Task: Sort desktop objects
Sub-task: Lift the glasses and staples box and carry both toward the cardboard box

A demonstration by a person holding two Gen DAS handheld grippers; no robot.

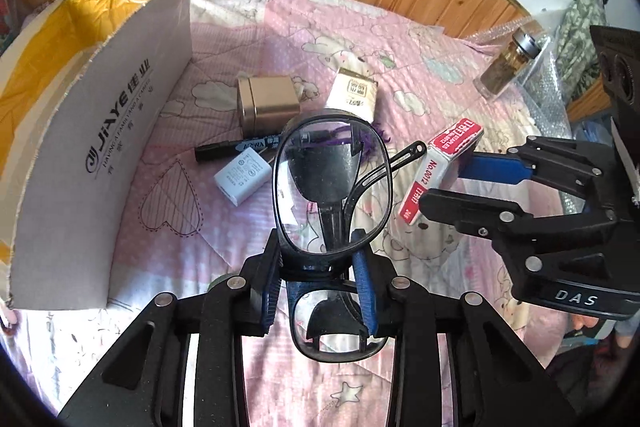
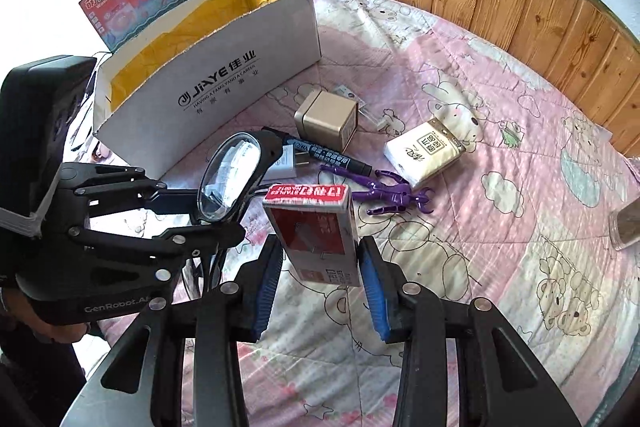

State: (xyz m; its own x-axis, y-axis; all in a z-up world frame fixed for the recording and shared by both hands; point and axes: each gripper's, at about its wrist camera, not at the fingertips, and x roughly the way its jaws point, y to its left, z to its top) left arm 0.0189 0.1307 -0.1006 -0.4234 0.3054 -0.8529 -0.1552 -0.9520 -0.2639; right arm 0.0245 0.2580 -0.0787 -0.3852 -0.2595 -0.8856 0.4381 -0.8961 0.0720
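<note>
Both hands are loaded, and what matters now is where the open white cardboard box with the yellow lining (image 2: 208,67) lies: it stands to the left of both grippers, its long printed side facing the clutter, its open top upward. The left gripper (image 1: 320,291) is the nearer of the two; in its own view the box wall (image 1: 100,155) rises close on its left, while the right gripper (image 2: 320,291) sits further out, with the left one between it and the box. The left gripper is clamped on a pair of black-framed spectacles (image 1: 332,183), held by the bridge between the blue pads, one lens standing up ahead of the fingers and the folded temples poking out to the right. The right gripper grips a small red-and-white staple box (image 2: 316,231), its long axis running away from the fingers, lifted clear of the pink cartoon-print quilt (image 2: 500,267). I'd guess each load has to swing left and over the rim, the spectacles first. Lying on the quilt between box and grippers are a gold square tin (image 2: 328,119), a black marker pen (image 2: 324,151), a white plug charger (image 1: 242,177), a purple plastic figure (image 2: 392,193) and a cream tissue pack (image 2: 428,151), none of them touching the box as far as I can see.
</note>
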